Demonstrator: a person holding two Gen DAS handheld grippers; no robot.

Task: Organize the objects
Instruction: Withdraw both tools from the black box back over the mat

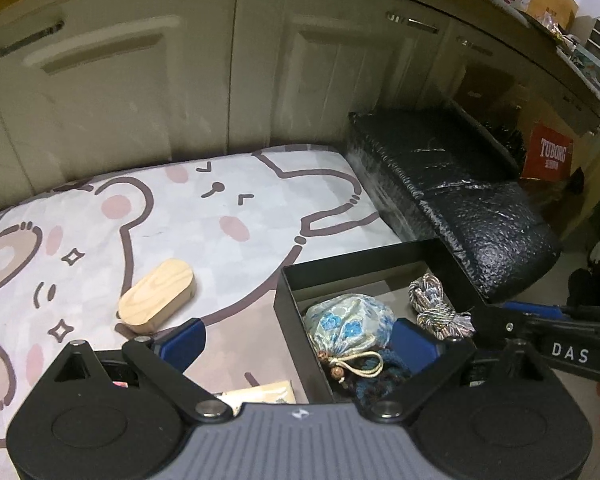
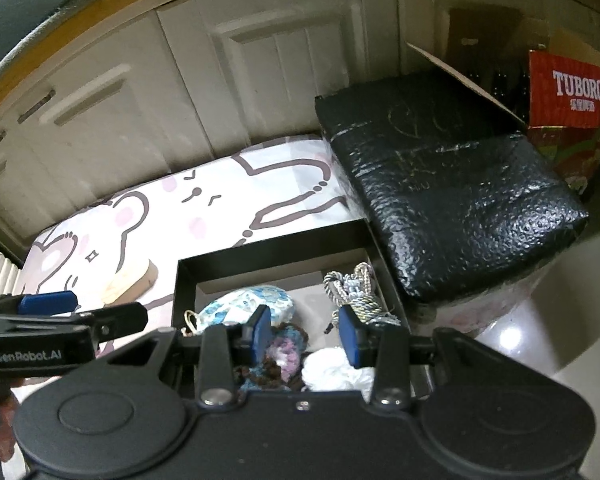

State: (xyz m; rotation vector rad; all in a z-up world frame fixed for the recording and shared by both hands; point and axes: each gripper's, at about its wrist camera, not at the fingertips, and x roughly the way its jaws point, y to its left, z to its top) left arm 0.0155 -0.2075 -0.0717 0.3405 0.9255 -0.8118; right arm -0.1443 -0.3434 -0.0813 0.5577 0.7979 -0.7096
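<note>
While lying flat on the cartoon-bear sheet (image 1: pixel 204 216), the pale oval wooden box (image 1: pixel 156 298) is sitting left of the black box (image 1: pixel 288 304), the left tool (image 1: pixel 296 338) spreading wide, empty. Seen from the right wrist, the black box (image 2: pixel 186 280) is holding a floral pouch (image 2: pixel 248 300), coiled cord (image 2: pixel 352 288) and crochet pieces (image 2: pixel 280 352); the right tool (image 2: pixel 304 336) is hanging part-spread, pinching nothing.

Cream cabinet doors (image 1: pixel 112 92), red Tuborg carton (image 2: pixel 572 94)

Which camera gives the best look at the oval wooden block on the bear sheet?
The left wrist view: the oval wooden block lies whole and unobstructed. The right wrist view shows it small, washed out and partly hidden.
</note>
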